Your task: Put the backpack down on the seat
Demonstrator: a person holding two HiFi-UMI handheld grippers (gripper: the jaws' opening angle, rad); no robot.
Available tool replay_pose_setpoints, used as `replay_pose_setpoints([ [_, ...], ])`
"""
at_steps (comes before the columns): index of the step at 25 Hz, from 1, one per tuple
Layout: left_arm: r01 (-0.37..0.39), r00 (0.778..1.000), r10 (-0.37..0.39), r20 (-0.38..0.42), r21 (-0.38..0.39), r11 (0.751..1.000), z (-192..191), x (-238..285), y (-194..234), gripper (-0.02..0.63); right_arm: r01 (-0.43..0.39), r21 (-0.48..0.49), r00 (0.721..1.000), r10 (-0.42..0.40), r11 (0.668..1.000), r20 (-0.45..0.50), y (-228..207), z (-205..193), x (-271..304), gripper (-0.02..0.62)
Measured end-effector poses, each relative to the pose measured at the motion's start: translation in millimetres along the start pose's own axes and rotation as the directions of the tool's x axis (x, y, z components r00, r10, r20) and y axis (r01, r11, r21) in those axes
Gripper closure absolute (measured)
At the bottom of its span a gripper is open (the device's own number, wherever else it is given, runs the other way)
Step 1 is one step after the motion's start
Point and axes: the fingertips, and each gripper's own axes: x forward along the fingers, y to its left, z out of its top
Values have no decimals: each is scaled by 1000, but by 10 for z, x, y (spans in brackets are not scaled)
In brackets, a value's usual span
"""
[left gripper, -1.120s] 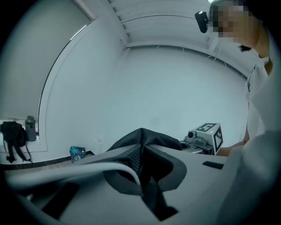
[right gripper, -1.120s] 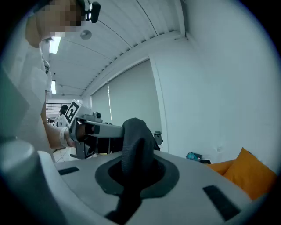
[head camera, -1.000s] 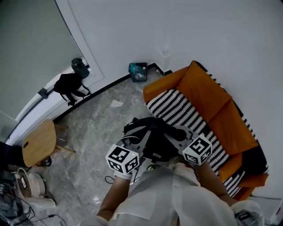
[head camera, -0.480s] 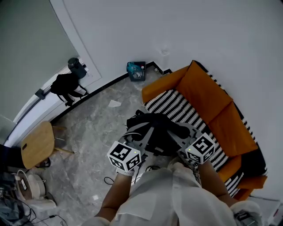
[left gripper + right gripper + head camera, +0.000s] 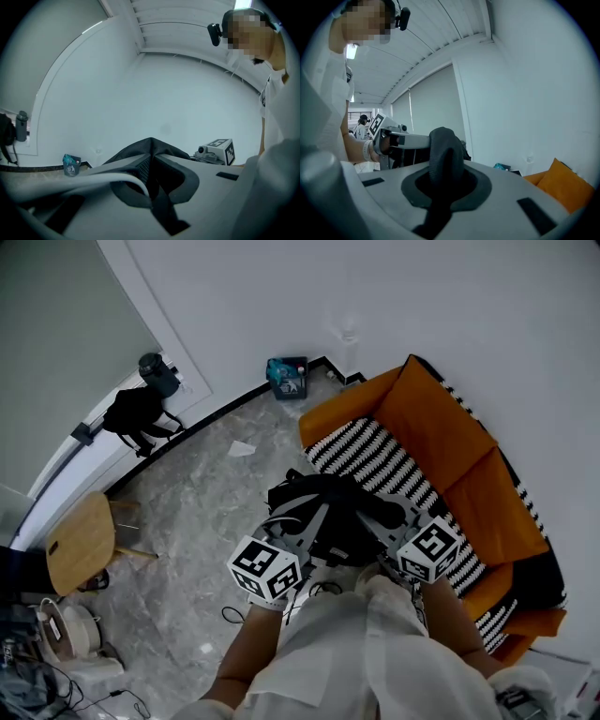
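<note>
Head view: both forearms reach forward from the white-shirted body. The left claw (image 5: 298, 529) and right claw (image 5: 382, 524) angle in from either side onto a black fabric backpack (image 5: 323, 512). The backpack hangs between them at the front edge of the orange sofa with a black-and-white striped seat (image 5: 375, 460). Its right side overlaps the striped seat; contact with the seat cannot be made out.

Left gripper view: the left claw (image 5: 151, 176) is clenched on a thin fold of the backpack (image 5: 150, 149). The right claw's marker cube shows past it, towards the sofa side.

Right gripper view: the right claw (image 5: 444, 180) is grasping a thick padded black strap (image 5: 445, 150) of the backpack, which rises between the jaws. The left claw (image 5: 393, 138) sits beyond it, away from the sofa (image 5: 558, 183).

Against one second ago: both grips are unchanged. The backpack hangs at much the same spot by the sofa's front edge. Only the framing has drifted slightly.
</note>
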Motion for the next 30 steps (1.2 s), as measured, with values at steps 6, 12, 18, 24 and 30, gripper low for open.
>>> replay_pose_setpoints([
  [6, -1, 1000, 1, -24, -3, 1000, -36, 244, -83, 565, -11, 24, 1000, 11, 1000, 18, -209, -57, -127, 552],
  [12, -33, 999, 33, -34, 1, 999, 33, 705, -189, 565, -54, 22, 998, 54, 998, 38, -640, -6, -325, 552],
  [18, -55, 998, 55, -5, -3, 998, 120, 1193, -357, 565, -97, 8, 994, 97, 995, 47, -1079, 81, -599, 552],
  [24, -64, 998, 64, 21, 5, 998, 172, 1738, -520, 565, -117, -12, 991, 118, 993, 57, -1570, 117, -874, 552],
  [30, -89, 996, 89, 7, 30, 996, 142, 2288, -602, 565, -121, 12, 991, 120, 993, 67, -2062, 52, -1092, 552],
])
